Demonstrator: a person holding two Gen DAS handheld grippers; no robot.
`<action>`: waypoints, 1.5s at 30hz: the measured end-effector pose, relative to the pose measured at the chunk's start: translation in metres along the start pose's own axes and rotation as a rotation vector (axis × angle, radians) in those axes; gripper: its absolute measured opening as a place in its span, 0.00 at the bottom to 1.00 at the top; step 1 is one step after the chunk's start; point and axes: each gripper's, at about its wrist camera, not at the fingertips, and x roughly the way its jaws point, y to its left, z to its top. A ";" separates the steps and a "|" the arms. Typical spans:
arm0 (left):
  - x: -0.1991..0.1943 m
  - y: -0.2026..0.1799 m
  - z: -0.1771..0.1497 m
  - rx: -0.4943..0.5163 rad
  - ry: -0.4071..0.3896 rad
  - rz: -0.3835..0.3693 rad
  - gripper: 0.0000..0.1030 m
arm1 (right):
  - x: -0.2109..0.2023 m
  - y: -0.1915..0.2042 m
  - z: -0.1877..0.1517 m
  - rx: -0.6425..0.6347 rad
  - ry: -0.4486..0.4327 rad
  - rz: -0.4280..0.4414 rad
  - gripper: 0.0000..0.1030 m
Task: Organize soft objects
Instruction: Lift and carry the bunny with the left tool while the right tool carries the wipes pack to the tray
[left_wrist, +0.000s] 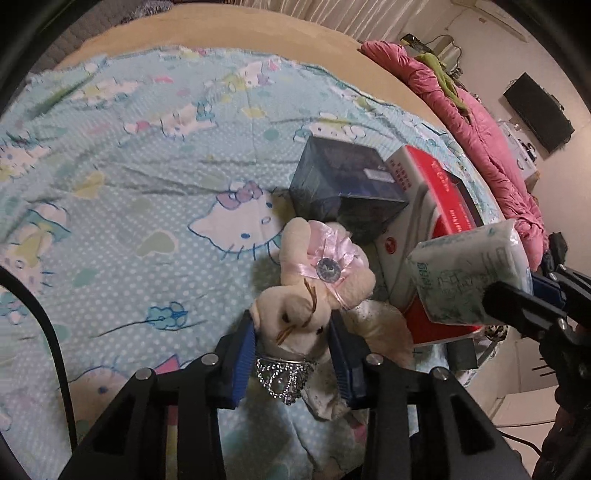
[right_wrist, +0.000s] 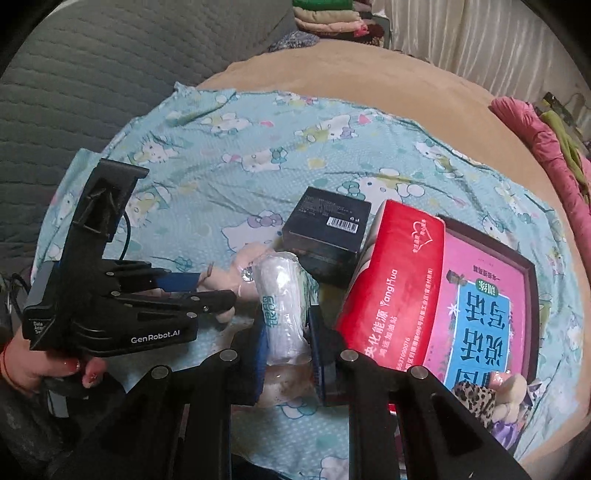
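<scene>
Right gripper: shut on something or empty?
Shut on the tissue pack: the right gripper has both blue pads pressed against its sides.

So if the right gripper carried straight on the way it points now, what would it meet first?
Probably the black cardboard box just beyond the white plastic-wrapped tissue pack held in its jaws, though depth is unclear.

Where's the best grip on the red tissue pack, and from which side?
Take the red tissue pack across its narrow width, probably from above at its end nearest the black box. It lies tilted on the pink book; its long soft sides look free, and the book crowds its far side.
</scene>
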 end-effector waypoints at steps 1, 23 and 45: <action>-0.007 -0.004 0.000 0.008 -0.012 0.007 0.37 | -0.004 0.000 0.000 0.009 -0.007 0.008 0.20; -0.118 -0.095 -0.001 0.128 -0.198 0.070 0.37 | -0.105 -0.024 -0.018 0.102 -0.205 0.027 0.20; -0.121 -0.192 -0.005 0.279 -0.209 0.057 0.37 | -0.178 -0.120 -0.069 0.311 -0.354 -0.052 0.20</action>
